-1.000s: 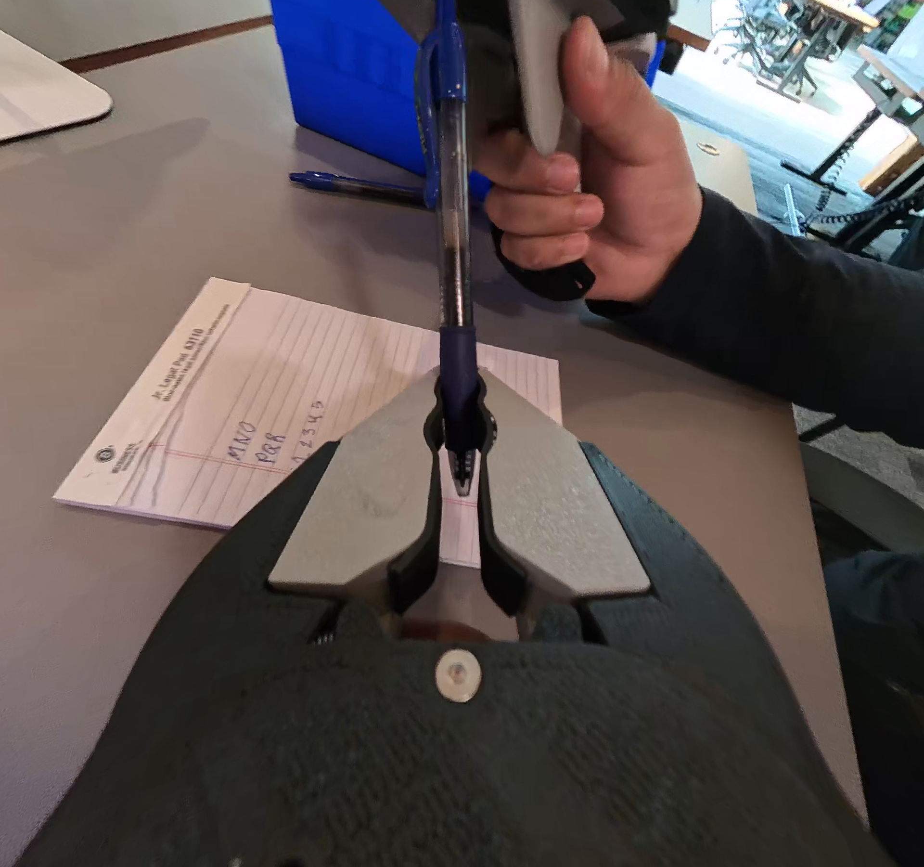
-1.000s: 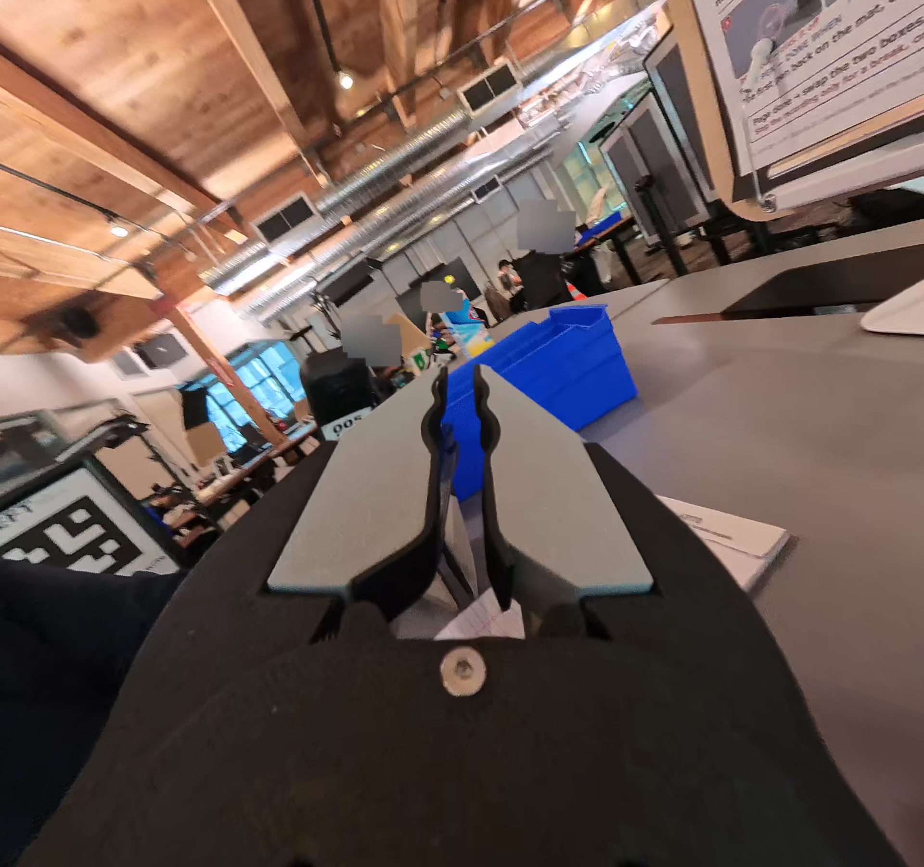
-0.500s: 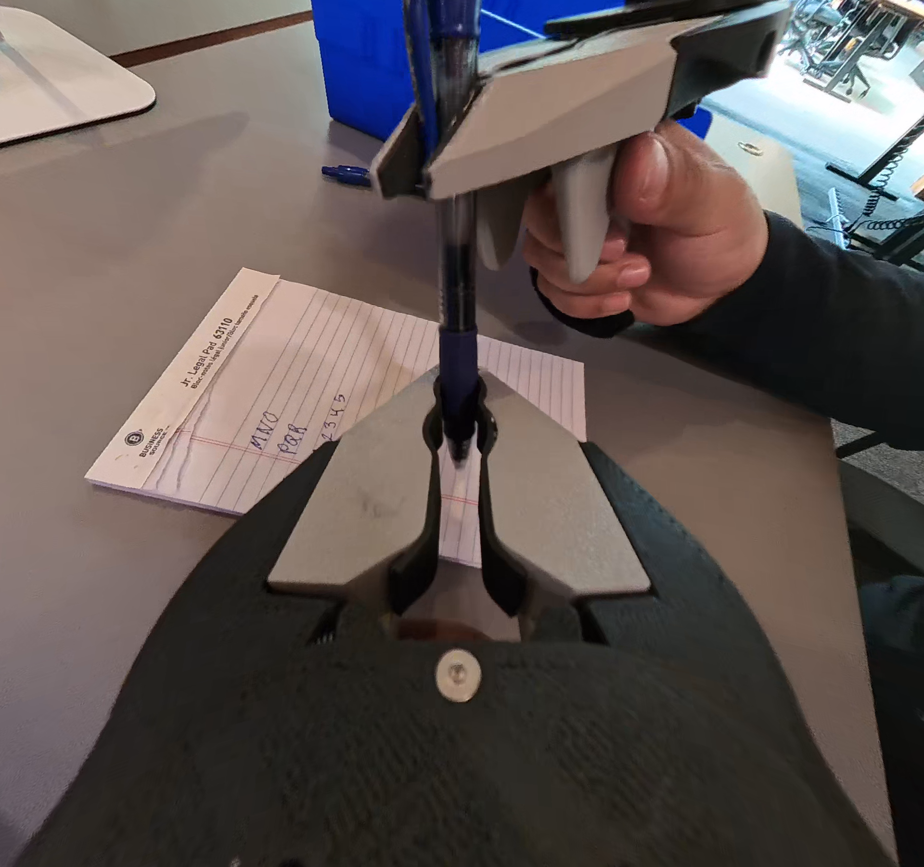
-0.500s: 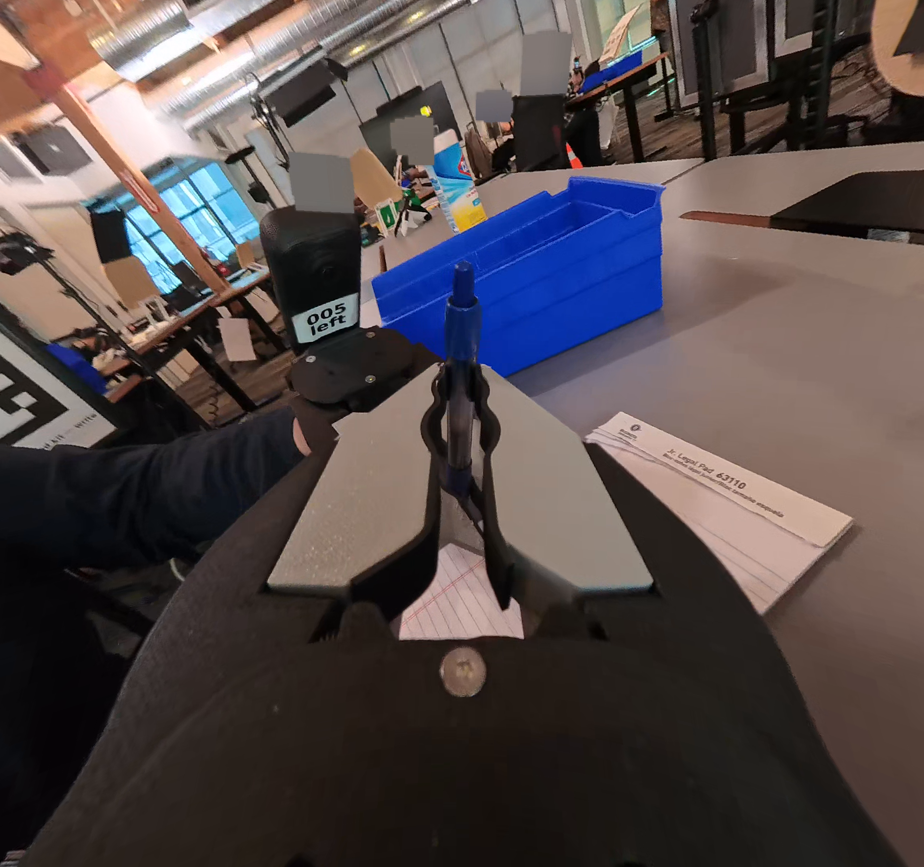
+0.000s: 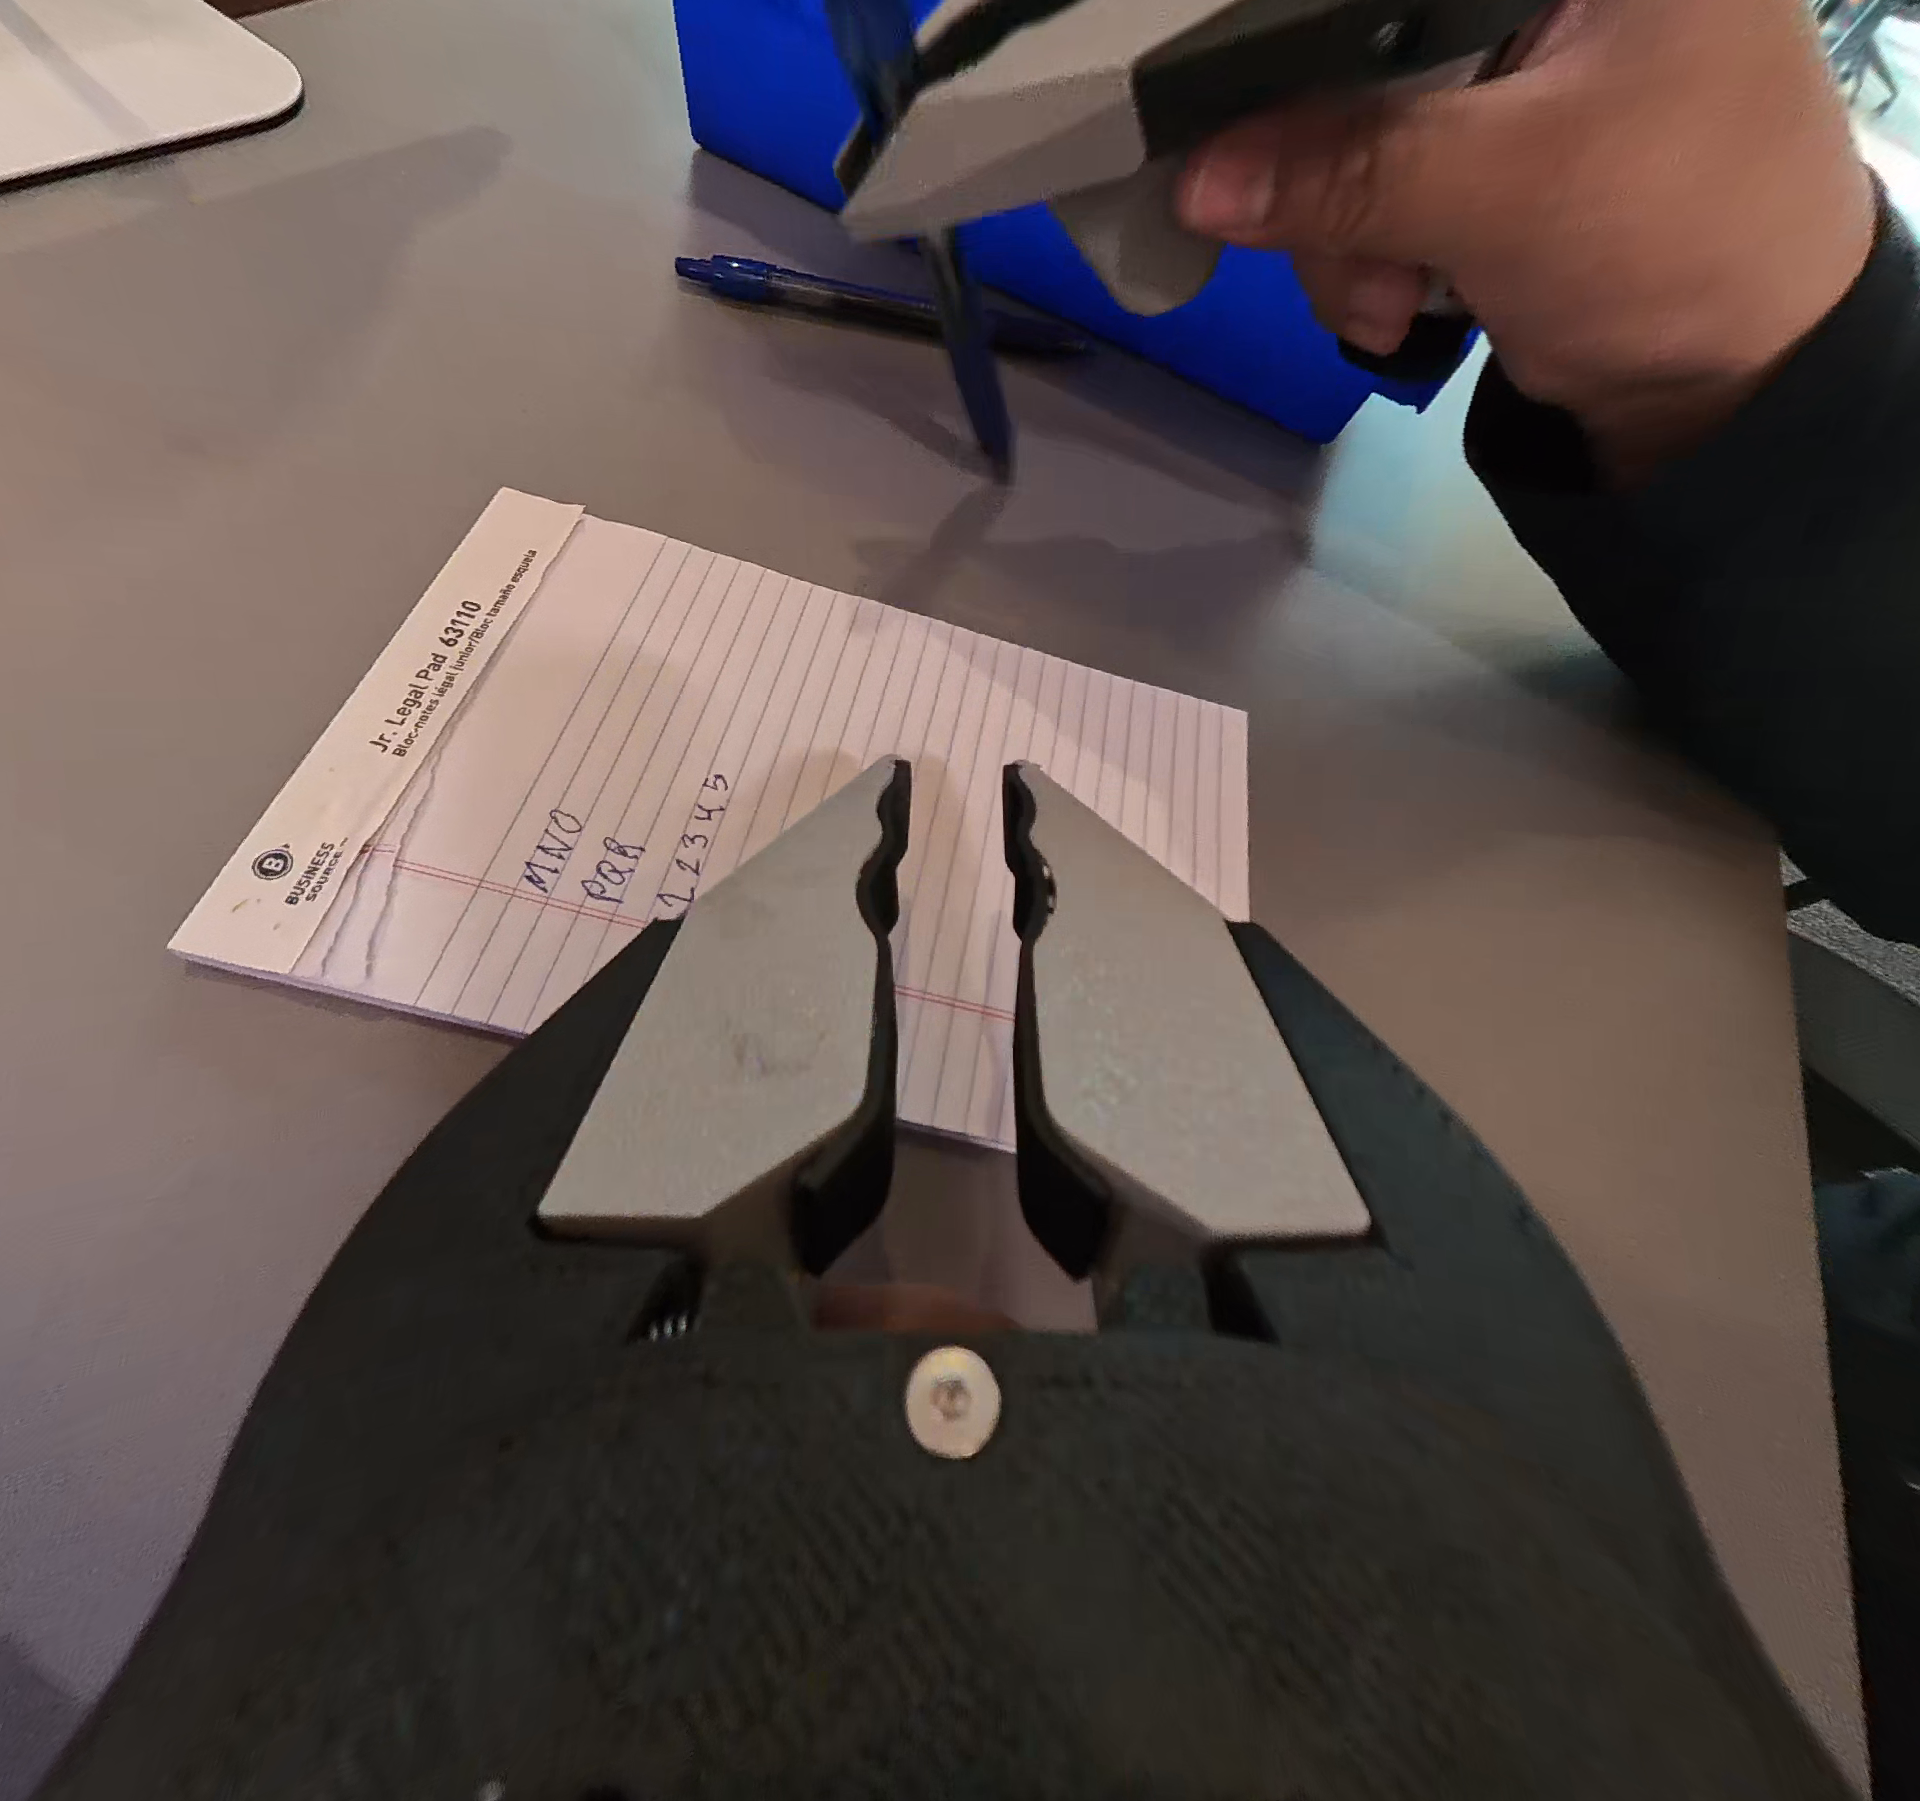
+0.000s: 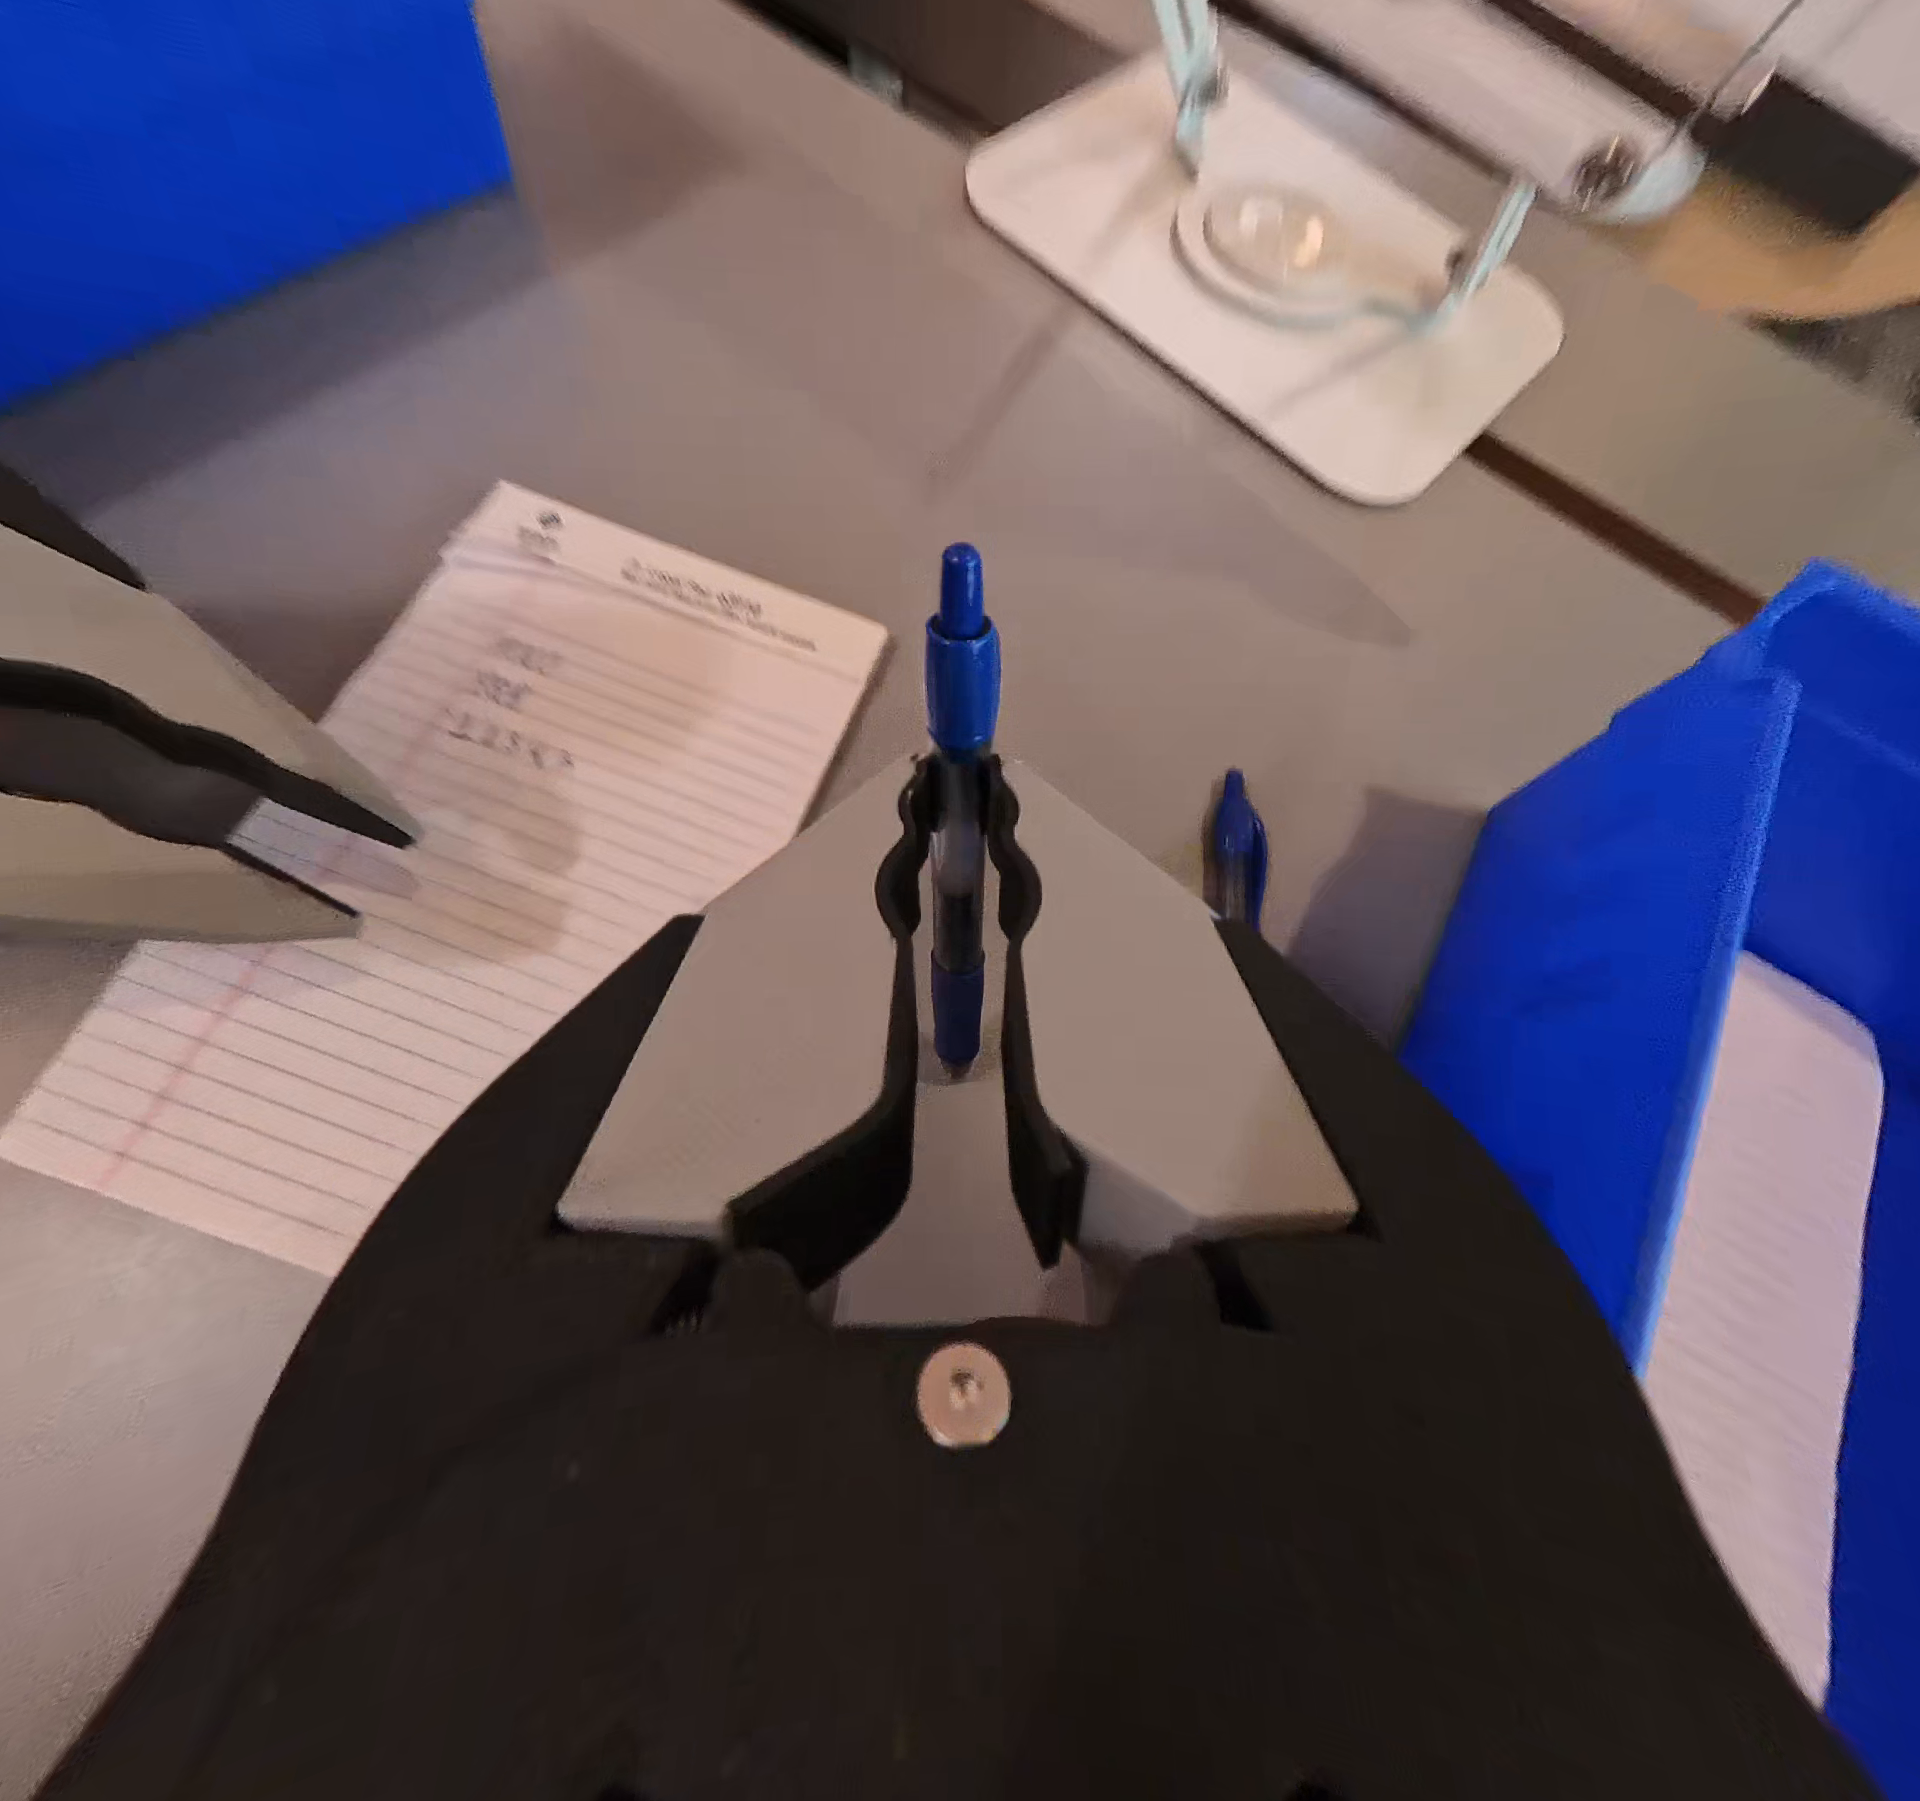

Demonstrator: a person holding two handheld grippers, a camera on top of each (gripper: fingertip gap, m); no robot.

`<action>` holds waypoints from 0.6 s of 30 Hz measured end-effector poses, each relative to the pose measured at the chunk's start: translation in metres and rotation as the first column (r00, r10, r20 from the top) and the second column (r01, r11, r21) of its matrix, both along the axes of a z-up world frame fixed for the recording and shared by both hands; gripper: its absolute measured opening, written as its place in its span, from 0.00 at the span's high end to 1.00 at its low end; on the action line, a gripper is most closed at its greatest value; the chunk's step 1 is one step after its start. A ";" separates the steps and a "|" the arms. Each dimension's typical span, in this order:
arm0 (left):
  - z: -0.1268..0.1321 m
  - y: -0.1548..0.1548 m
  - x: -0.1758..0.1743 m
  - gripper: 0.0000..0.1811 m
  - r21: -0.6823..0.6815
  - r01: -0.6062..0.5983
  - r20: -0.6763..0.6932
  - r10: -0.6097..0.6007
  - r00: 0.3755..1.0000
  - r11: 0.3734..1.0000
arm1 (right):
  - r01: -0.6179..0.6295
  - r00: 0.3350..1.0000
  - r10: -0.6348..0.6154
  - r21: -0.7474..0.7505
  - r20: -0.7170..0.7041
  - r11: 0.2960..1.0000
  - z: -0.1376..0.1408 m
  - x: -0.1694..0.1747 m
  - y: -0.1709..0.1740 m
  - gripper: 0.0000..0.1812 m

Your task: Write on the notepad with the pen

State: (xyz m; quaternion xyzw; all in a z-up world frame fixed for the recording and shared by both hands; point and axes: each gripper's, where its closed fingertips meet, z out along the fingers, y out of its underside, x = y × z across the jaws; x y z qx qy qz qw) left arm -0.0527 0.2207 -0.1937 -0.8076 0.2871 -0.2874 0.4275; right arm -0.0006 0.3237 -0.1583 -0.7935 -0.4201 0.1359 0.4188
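A white lined notepad [image 5: 790,764] with a few lines of blue writing lies on the grey table; it also shows in the right wrist view [image 6: 416,899]. My left gripper [image 5: 956,775] is open and empty, low over the pad's near half. My right gripper [image 6: 961,764] is shut on a blue pen [image 6: 961,671], held upright with its tip down just beyond the pad's far edge. In the left wrist view the right gripper [image 5: 883,151] and the pen [image 5: 977,380] in it hang above the table, held by a hand.
A second blue pen [image 5: 831,286] lies on the table against a blue bin [image 5: 748,37]; both show in the right wrist view, the pen [image 6: 1236,847] beside the bin [image 6: 1621,972]. A white stand base [image 6: 1278,297] sits farther back. Lined paper lies inside the bin. The grippers' ends are close to 12 cm from one another.
My left gripper let go of the pen and opened. My right gripper, shut on the pen, tilted down and carried it away toward the far edge of the pad.
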 end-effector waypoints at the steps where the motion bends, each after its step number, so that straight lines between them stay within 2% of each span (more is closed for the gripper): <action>1: 0.000 0.000 0.000 0.92 0.000 0.000 -0.002 0.000 1.000 1.000 | 0.021 0.999 -0.020 -0.015 0.038 1.000 -0.008 0.004 0.003 0.97; 7: -0.002 -0.001 0.001 0.92 -0.003 0.006 -0.014 -0.006 1.000 1.000 | 0.159 0.977 -0.150 -0.049 0.150 0.986 -0.036 0.029 0.025 0.97; 13: -0.005 -0.002 0.001 0.92 -0.004 0.012 -0.041 -0.012 0.999 1.000 | 0.253 0.946 -0.228 -0.084 0.232 0.964 -0.064 0.044 0.039 0.97; 15: -0.010 0.000 -0.005 0.92 -0.008 -0.014 -0.085 0.013 0.996 1.000 | 0.221 0.949 -0.204 -0.045 0.240 0.974 -0.058 0.042 0.038 0.94; 16: -0.014 0.002 -0.011 0.92 -0.010 -0.037 -0.118 0.036 0.992 0.999 | 0.208 0.952 -0.201 -0.010 0.233 0.978 -0.051 0.040 0.039 0.89; 18: -0.022 0.008 -0.024 0.92 -0.007 -0.092 -0.196 0.089 0.977 0.996 | 0.181 0.962 -0.188 0.055 0.196 0.982 -0.035 0.032 0.037 0.90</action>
